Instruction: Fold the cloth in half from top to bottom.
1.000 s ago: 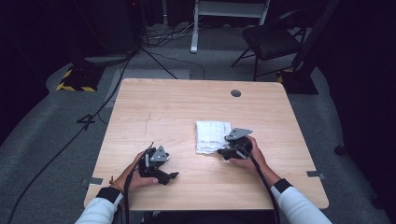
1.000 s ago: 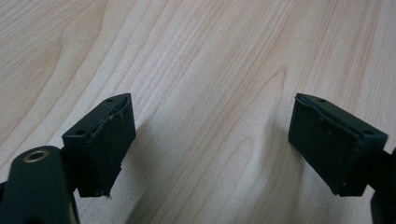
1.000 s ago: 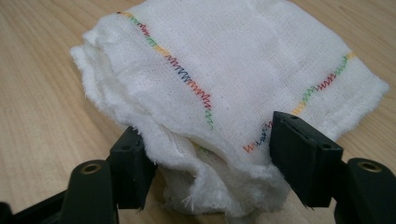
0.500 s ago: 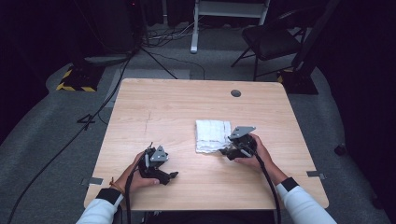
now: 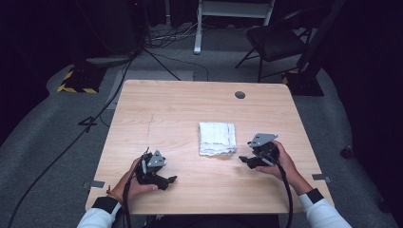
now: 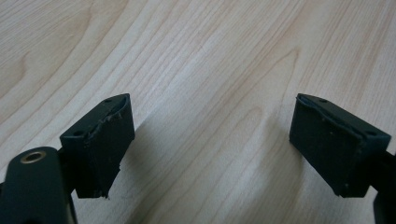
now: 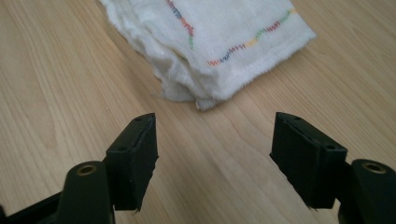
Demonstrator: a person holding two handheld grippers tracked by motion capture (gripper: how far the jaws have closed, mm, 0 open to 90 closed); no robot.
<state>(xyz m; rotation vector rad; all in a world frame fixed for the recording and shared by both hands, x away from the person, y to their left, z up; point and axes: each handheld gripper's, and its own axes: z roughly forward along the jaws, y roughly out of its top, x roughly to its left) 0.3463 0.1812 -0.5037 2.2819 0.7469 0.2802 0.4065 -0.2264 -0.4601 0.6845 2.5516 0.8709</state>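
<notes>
A folded white cloth (image 5: 217,138) with coloured stitching lies flat near the middle of the wooden table (image 5: 180,109). My right gripper (image 5: 245,160) rests on the table just right of the cloth's near corner, open and empty. In the right gripper view the cloth (image 7: 219,42) lies a short way beyond my right gripper (image 7: 215,154), not touching it. My left gripper (image 5: 168,180) sits near the front left of the table, open, pointing right. In the left gripper view my left gripper (image 6: 210,140) has only bare wood between its jaws.
A round grommet (image 5: 240,95) sits near the table's far right edge. Beyond the table stand a black chair (image 5: 280,40), a white stand (image 5: 197,28) and cables on the grey floor. Bare wood stretches across the table's left and far parts.
My right gripper has drawn back to the right, away from the cloth's near edge. The cloth lies flat and the left gripper has stayed in place.
</notes>
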